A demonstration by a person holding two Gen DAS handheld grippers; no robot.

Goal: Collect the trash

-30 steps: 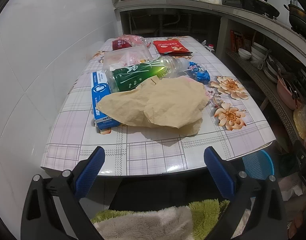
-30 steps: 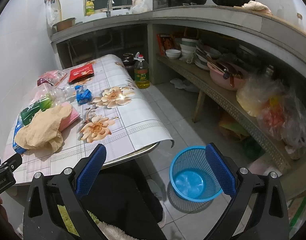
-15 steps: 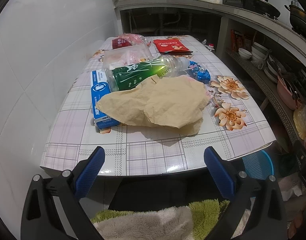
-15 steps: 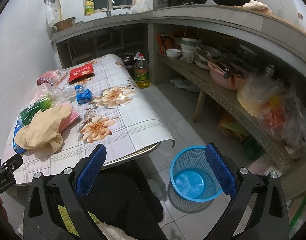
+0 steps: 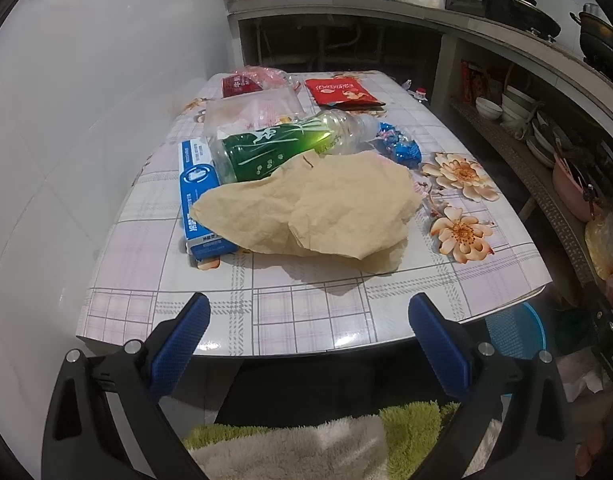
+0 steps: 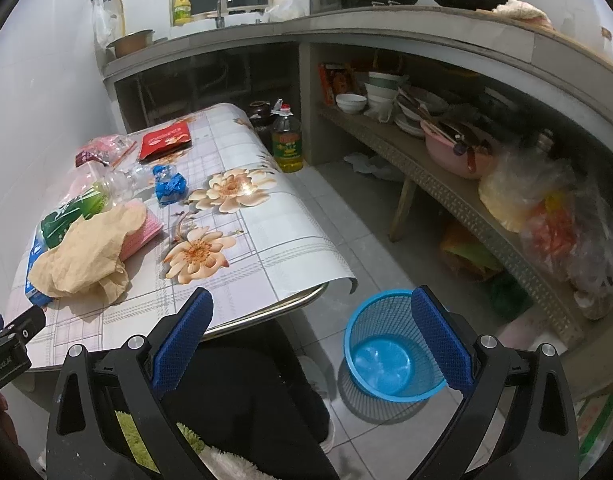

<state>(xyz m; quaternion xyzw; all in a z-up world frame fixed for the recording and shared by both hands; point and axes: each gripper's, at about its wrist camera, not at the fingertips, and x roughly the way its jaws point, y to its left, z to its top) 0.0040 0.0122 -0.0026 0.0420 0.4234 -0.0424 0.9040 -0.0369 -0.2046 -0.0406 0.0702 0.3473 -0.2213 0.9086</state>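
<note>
Two hand-held grippers, left [image 5: 304, 320] and right [image 6: 312, 320], hover spread and empty at the near edge of the surface [image 5: 306, 304]. The trash, paper [image 5: 306, 208], bottle [image 5: 282, 146] and wrappers [image 5: 398, 146], lies clustered there; the bin [image 6: 390, 346] stands on the floor beside it, presumably for drops.

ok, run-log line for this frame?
left gripper: open, empty | right gripper: open, empty | trash: on table | bin: floor, empty
</note>
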